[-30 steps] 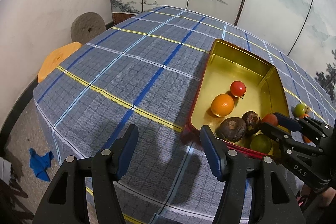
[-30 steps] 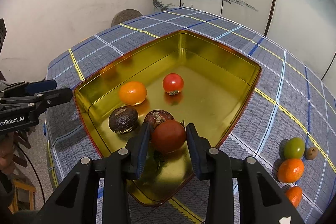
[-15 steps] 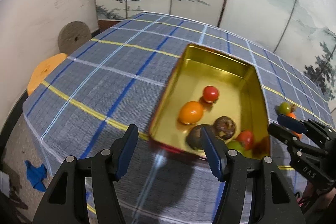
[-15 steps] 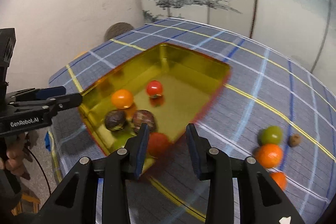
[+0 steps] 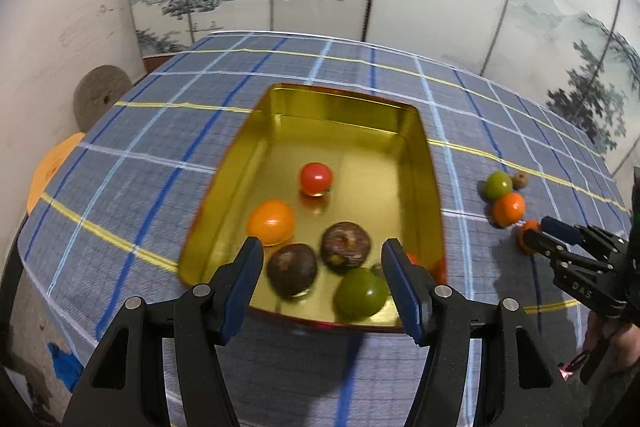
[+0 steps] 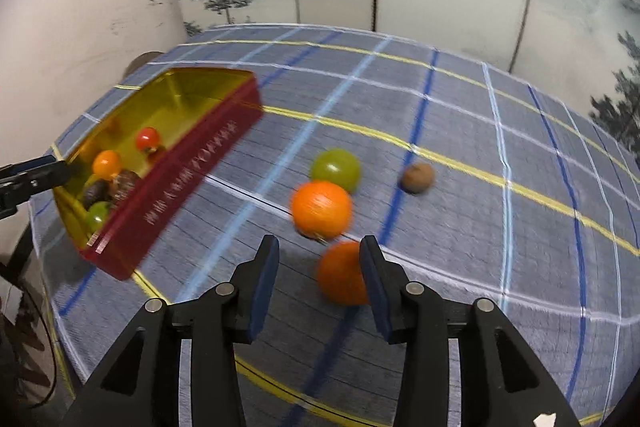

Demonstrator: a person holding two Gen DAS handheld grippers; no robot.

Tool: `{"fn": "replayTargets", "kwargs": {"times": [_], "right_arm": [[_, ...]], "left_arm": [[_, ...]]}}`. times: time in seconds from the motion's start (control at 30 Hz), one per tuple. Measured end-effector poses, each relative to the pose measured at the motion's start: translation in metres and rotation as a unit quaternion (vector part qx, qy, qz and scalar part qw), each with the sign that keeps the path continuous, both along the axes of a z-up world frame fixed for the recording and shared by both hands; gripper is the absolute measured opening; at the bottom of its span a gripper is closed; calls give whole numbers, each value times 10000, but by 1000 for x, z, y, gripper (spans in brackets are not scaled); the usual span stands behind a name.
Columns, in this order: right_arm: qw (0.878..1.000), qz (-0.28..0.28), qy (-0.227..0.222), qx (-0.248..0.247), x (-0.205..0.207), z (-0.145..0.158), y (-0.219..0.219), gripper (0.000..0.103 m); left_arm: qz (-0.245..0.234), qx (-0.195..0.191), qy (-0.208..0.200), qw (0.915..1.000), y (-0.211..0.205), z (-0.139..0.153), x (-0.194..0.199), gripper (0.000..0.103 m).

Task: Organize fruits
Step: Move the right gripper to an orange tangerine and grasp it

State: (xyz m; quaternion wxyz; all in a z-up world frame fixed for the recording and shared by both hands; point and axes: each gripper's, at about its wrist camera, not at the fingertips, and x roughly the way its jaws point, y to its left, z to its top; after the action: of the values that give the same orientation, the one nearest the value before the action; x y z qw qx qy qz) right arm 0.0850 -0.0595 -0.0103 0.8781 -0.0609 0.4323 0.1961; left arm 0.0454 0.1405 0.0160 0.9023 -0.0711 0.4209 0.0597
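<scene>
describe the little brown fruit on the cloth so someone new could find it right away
Start at the gold tin with red sides on the checked tablecloth, then look at the loose fruit lying on the cloth beside it. The small brown fruit lies just off the green fruit and the orange fruit, apart from both. It is the smallest and the only dull brown one.

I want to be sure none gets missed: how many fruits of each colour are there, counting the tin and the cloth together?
Red fruits: 2 (one mostly hidden)
Orange fruits: 3
Green fruits: 2
Brown fruits: 3
Total: 10
</scene>
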Motion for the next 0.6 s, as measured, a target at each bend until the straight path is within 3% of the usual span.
{"fn": "replayTargets", "kwargs": {"times": [0.6], "right_arm": [[9992,-343,163,111,13,-19,-24,41]], "left_arm": [[-606,32,79,9981,-51,-3,18,62]]}}
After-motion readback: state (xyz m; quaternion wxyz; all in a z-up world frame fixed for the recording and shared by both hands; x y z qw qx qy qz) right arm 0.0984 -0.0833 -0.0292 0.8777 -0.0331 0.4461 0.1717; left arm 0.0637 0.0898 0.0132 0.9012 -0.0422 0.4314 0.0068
